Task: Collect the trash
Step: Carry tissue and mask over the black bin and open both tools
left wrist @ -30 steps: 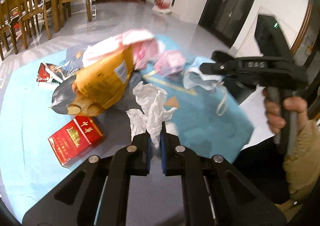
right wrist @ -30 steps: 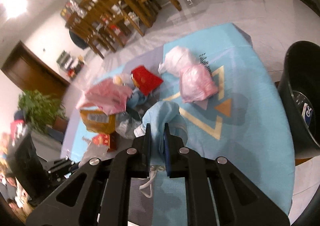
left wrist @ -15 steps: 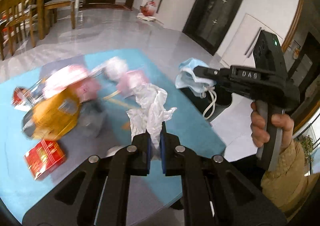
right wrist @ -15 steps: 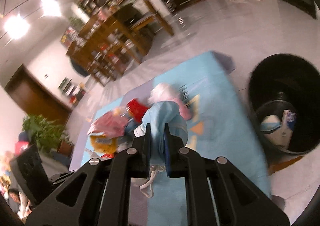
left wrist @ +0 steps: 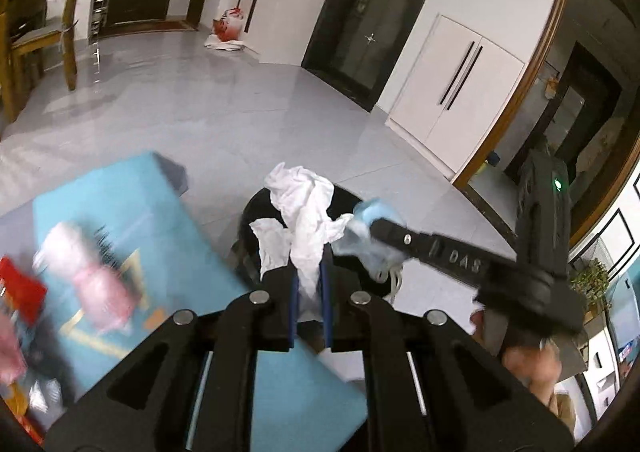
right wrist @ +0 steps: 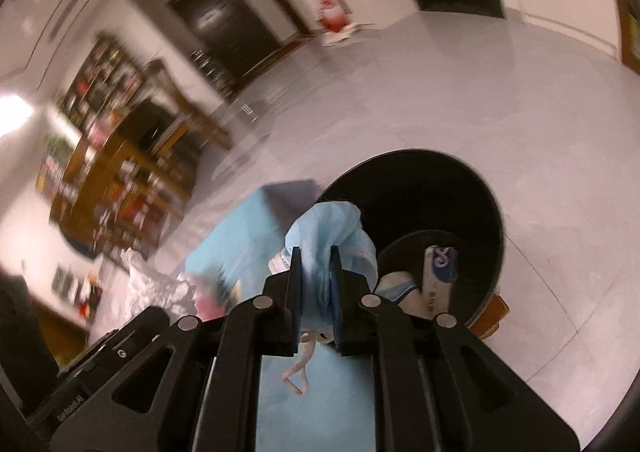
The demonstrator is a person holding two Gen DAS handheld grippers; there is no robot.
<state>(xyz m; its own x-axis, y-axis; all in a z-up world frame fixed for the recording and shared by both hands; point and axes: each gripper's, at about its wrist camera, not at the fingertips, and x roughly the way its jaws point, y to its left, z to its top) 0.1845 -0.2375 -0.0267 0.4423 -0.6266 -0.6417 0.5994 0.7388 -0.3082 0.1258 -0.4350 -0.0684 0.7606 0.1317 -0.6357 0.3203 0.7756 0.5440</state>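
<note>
Over black bin (right wrist: 460, 188), left claw (left wrist: 308, 292) pinches tissue (left wrist: 308, 208), right claw (right wrist: 316, 284) pinches mask (right wrist: 332, 228).

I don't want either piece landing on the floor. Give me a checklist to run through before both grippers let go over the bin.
1. Left gripper shut on the white tissue: ok.
2. Right gripper shut on the blue face mask: ok.
3. Black bin open, with room: ok.
4. Tissue over the bin mouth: cannot tell, it hides the bin.
5. Mask over the bin mouth: not ok, at the rim.
6. Mask ear loop clear of the blue mat: not ok.
</note>
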